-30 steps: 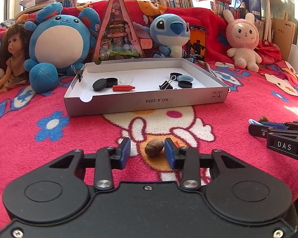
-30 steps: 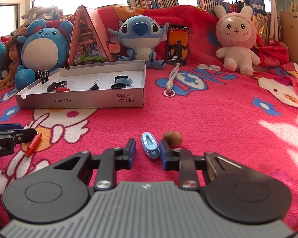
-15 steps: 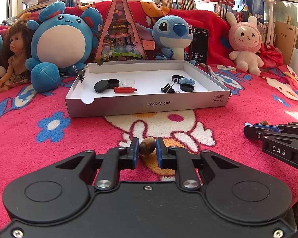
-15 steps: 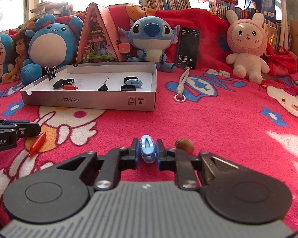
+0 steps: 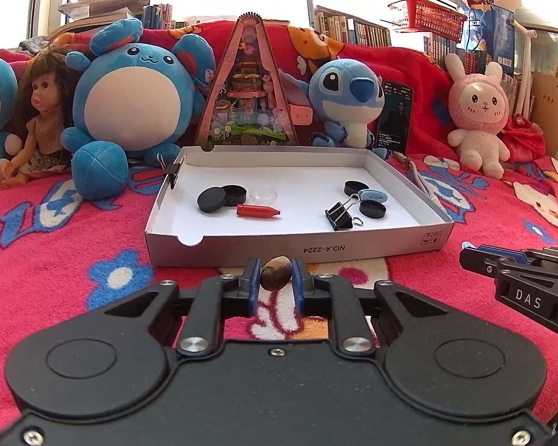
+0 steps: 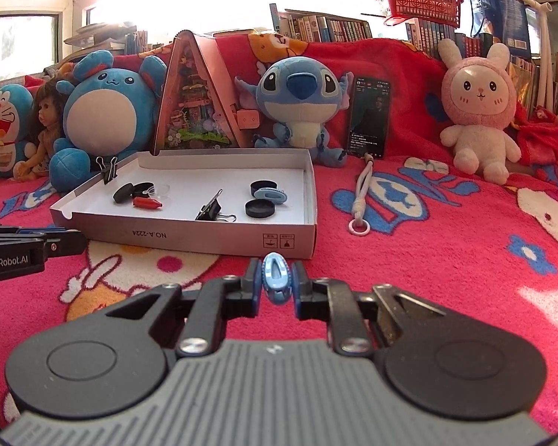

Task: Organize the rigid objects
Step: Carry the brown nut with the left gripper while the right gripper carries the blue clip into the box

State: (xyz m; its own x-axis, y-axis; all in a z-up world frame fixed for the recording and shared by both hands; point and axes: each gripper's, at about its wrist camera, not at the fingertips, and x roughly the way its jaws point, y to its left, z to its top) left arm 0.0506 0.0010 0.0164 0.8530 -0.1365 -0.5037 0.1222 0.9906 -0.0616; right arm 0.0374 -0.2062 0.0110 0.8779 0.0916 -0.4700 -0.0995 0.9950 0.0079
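Both grippers had closed and lifted: left gripper [image 5: 276,278] jaws pinched the brown nut [image 5: 276,273], right gripper [image 6: 275,283] jaws pinched the blue clip [image 6: 275,282], just near the white box [image 5: 353,251]. Several pieces already lay inside; these two remained.

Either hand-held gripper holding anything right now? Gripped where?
Both. The left hand-held gripper pinches a brown nut across its sides; the right hand-held gripper clamps a light-blue oval clip by its flat faces, standing on edge.

Fuzzy cloth blanket [image 5: 74,260]; matt white cardboard box [image 5: 353,249].
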